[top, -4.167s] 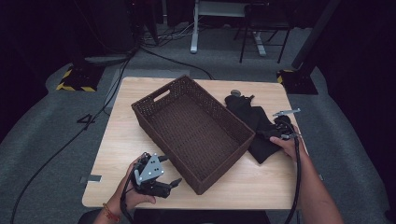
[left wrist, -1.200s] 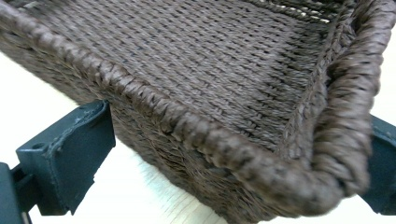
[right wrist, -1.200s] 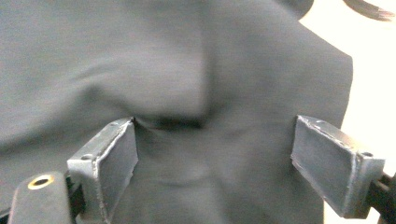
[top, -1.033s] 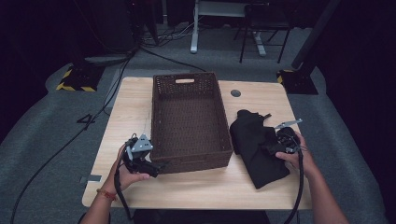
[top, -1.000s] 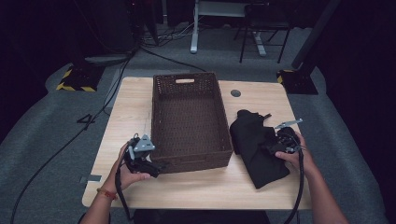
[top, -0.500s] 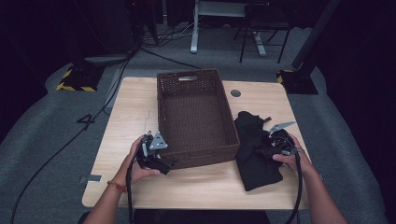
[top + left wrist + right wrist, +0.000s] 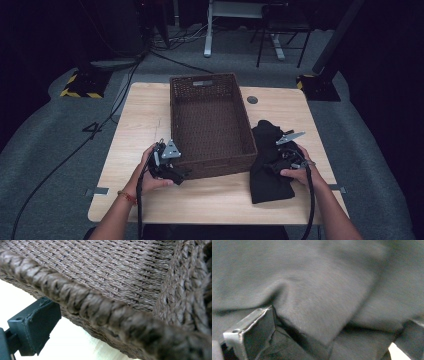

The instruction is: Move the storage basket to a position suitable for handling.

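Left gripper: clamping the near rim of the woven basket.
Right gripper: jaws spread wide — black cloth bunching between them, beside the basket.

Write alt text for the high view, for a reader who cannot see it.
A person at a wooden table grips the near left corner of an empty dark woven basket with the left gripper. The right gripper rests on a black cloth lying right of the basket.

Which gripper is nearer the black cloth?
Right. The right gripper sits on the black cloth, its jaws around a fold; the left gripper is at the brown woven basket's near-left corner.
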`<state>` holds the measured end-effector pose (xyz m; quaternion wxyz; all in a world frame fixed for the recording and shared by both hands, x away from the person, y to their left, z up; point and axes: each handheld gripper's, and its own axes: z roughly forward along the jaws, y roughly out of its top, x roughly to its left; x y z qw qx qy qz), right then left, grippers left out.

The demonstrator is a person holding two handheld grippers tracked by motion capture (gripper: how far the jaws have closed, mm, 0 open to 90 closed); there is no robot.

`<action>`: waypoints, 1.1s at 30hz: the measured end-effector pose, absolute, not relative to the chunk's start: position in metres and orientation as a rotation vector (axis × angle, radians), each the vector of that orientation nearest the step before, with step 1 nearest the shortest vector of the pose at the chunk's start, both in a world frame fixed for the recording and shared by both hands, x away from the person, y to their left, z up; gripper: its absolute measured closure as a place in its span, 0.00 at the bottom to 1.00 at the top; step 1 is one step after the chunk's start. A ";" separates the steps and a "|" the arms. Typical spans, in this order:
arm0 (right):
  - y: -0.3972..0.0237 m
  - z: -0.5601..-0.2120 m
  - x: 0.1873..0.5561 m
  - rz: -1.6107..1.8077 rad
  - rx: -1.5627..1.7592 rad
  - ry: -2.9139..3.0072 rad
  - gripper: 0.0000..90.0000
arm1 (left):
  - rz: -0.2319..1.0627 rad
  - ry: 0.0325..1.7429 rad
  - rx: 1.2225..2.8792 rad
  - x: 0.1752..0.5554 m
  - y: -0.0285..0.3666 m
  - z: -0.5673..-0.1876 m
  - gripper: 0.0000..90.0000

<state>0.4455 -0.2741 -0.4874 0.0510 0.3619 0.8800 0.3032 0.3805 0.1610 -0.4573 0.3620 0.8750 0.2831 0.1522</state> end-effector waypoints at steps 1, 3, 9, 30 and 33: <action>-0.268 -0.487 0.443 0.897 1.102 2.671 0.04 | 0.386 0.734 2.249 0.382 0.161 -0.457 0.00; -0.267 -0.486 0.442 0.906 1.090 2.673 0.08 | 0.381 0.739 2.239 0.386 0.160 -0.457 0.00; -0.271 -0.486 0.429 1.085 1.068 2.676 0.52 | 0.394 0.740 2.237 0.389 0.157 -0.458 0.00; -0.292 -0.480 0.410 1.228 1.008 2.587 0.74 | 0.481 0.829 2.226 0.352 0.206 -0.467 0.18; -0.301 -0.477 0.407 1.261 1.011 2.553 0.75 | 0.447 0.866 2.275 0.345 0.214 -0.483 0.18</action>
